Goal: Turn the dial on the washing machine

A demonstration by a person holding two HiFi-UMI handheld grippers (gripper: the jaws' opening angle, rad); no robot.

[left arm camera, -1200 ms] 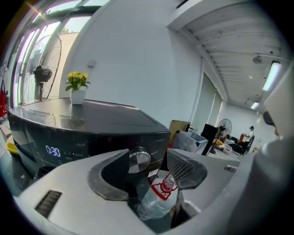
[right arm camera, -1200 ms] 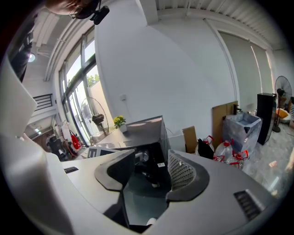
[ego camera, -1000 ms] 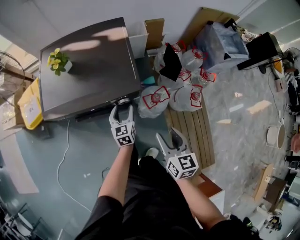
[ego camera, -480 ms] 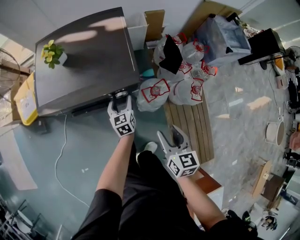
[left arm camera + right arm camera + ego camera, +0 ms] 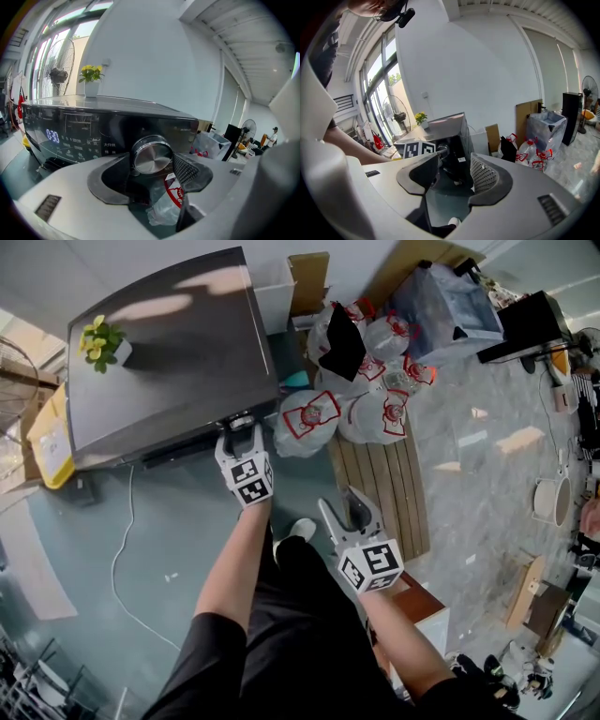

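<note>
Here, your left gripper (image 5: pixel 242 432) clasped the shiny dial (image 5: pixel 151 157) near the right end of the washing machine (image 5: pixel 169 362) front panel, with the jaws narrowed onto the knob's two sides. Your right gripper (image 5: pixel 347 507) hung low by your leg, its jaws apart and nothing between them.

The danger lay in the grip. The dial's rim looked smooth and polished, so a light squeeze could have let the pads skate round it without turning it. A twist off the knob's axis might have levered the jaws clear. Overshooting the setting was a further hazard unless you watched the lit display (image 5: pixel 52 136) to the dial's left. The tied bags (image 5: pixel 309 418) crowded the floor just right of the machine, where a wide wrist swing could have brushed them.
</note>
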